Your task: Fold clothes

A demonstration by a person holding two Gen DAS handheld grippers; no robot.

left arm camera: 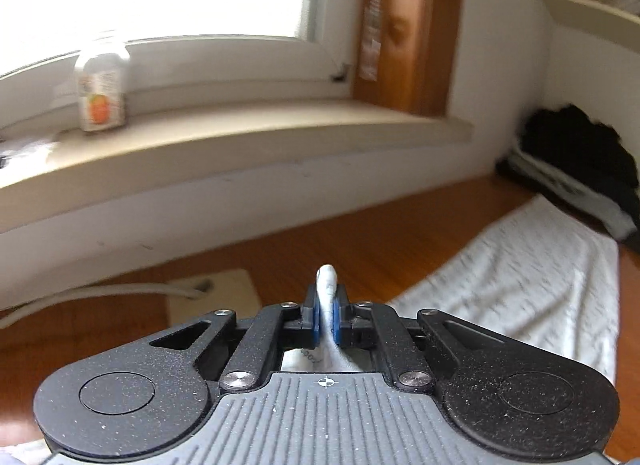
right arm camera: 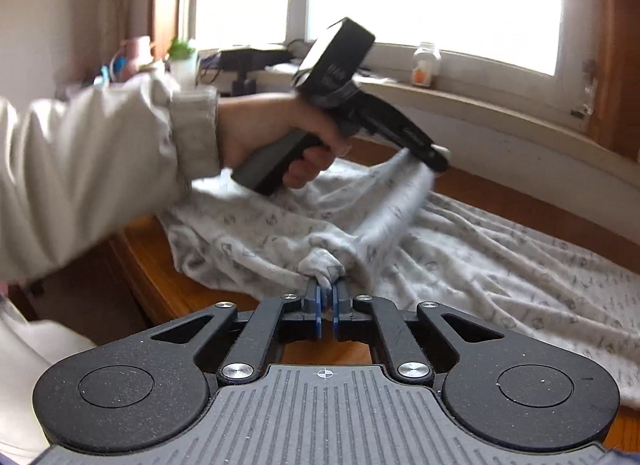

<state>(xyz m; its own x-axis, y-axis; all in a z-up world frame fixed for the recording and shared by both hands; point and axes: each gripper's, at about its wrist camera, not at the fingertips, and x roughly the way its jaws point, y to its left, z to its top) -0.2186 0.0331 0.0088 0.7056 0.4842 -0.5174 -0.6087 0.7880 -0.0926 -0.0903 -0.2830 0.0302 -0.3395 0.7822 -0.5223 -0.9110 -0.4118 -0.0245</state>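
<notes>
A light grey garment with a small dark print [right arm camera: 500,265] lies spread and rumpled on the wooden table [right arm camera: 160,277]. My right gripper [right arm camera: 326,297] is shut on a bunched edge of it near the table's front. My left gripper [left arm camera: 327,305] is shut on another fold of the garment [left arm camera: 520,285] and holds it lifted above the table. In the right wrist view the left gripper [right arm camera: 438,159] pulls a taut strip of the cloth up towards the window.
A windowsill [left arm camera: 240,145] with a small jar [left arm camera: 102,93] runs along the far wall. A pile of dark clothes [left arm camera: 580,169] sits in the far right corner. A cable and a beige pad [left arm camera: 216,293] lie on the table's left. Clutter and a plant [right arm camera: 182,53] stand at the back left.
</notes>
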